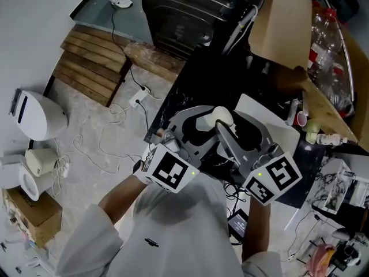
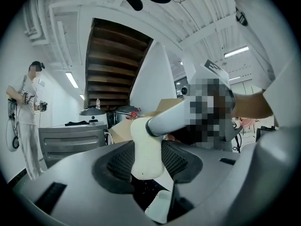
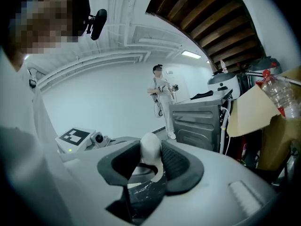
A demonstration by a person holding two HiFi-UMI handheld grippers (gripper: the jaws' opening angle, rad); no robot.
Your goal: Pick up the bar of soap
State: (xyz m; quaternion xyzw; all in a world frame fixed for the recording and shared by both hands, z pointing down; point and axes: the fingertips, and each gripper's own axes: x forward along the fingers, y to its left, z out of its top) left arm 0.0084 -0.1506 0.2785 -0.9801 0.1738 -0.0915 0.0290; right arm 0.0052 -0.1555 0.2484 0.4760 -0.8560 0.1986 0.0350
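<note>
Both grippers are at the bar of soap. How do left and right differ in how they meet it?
The left gripper reaches the bar of soap from the head view's left, the right gripper from its right. Between the left gripper's jaws the bar stands tall across the pads; between the right gripper's, mainly a rounded end shows. Shared: both sets of jaws stand wide, pads seemingly pressing the bar.

It looks like a workshop or test lab. A power strip (image 1: 138, 98) lies on bare floor near a wooden pallet (image 1: 92, 62) and a cardboard box (image 1: 282, 25).
</note>
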